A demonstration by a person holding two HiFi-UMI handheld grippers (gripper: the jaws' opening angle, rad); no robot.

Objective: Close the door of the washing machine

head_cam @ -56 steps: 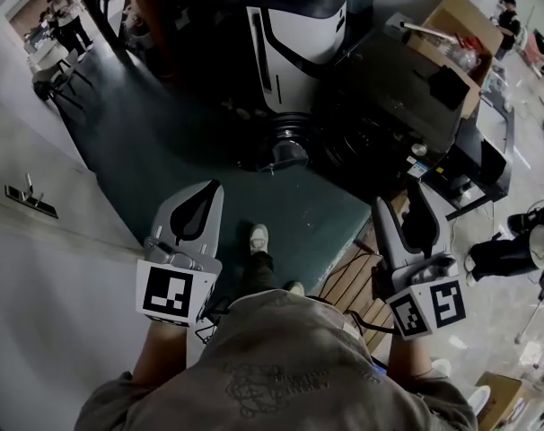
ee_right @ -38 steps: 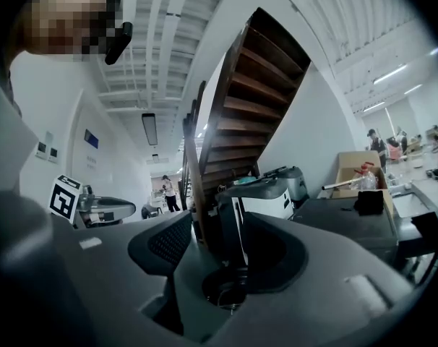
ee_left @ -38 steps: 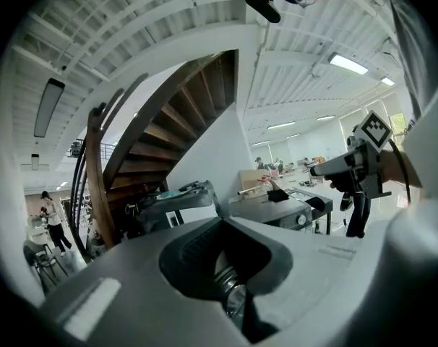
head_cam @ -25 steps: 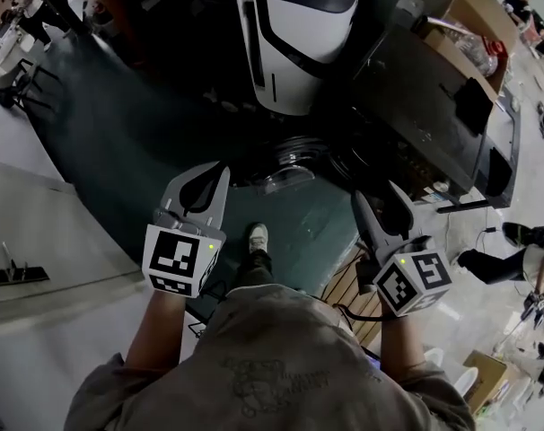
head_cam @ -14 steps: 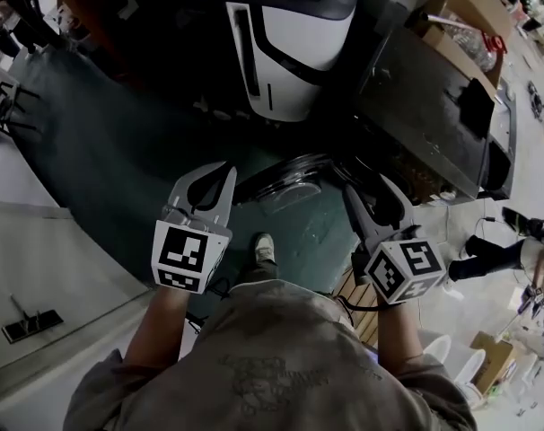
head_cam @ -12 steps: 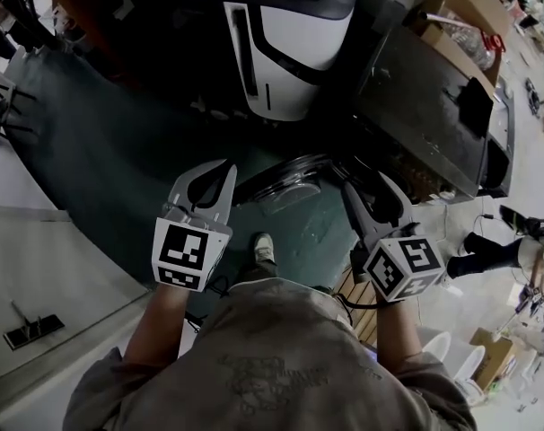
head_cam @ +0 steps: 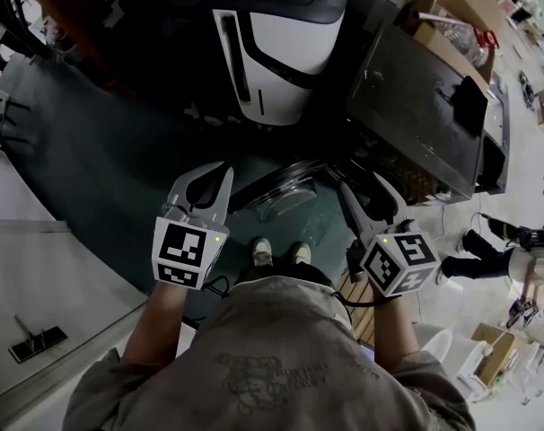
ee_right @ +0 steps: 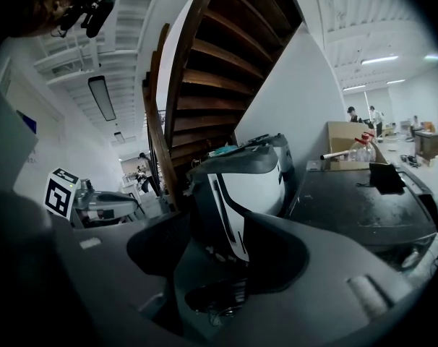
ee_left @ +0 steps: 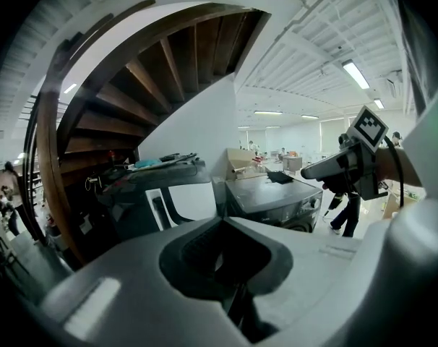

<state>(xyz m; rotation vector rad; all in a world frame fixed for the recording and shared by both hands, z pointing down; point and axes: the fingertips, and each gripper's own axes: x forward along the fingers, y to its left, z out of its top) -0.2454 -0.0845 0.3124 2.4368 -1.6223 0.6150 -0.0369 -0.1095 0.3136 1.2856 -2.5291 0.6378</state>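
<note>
The dark washing machine [head_cam: 425, 97] stands right of centre, and both gripper views catch its top [ee_left: 269, 194] [ee_right: 363, 201]. Its round glass door [head_cam: 285, 191] hangs open toward me, low between the two grippers. My left gripper [head_cam: 211, 176] hovers just left of the door with its jaw tips together [ee_left: 222, 223] and nothing in them. My right gripper [head_cam: 362, 191] hovers at the door's right, near the machine's front, jaws apart and empty. Through that gap [ee_right: 219, 266] the door [ee_right: 219, 298] shows. Neither gripper touches the door.
A white-and-black appliance [head_cam: 281, 52] stands left of the washing machine, under a wooden staircase [ee_left: 132, 85]. A cardboard box [head_cam: 460, 16] sits beyond the machine. My shoes [head_cam: 263, 251] stand on the dark green floor beside a wooden pallet [head_cam: 353, 303]. A person [head_cam: 496, 250] stands at the right.
I have stepped closer to the washing machine and my feet now stand together. Both grippers have come nearer to the open door. The door has not moved.
</note>
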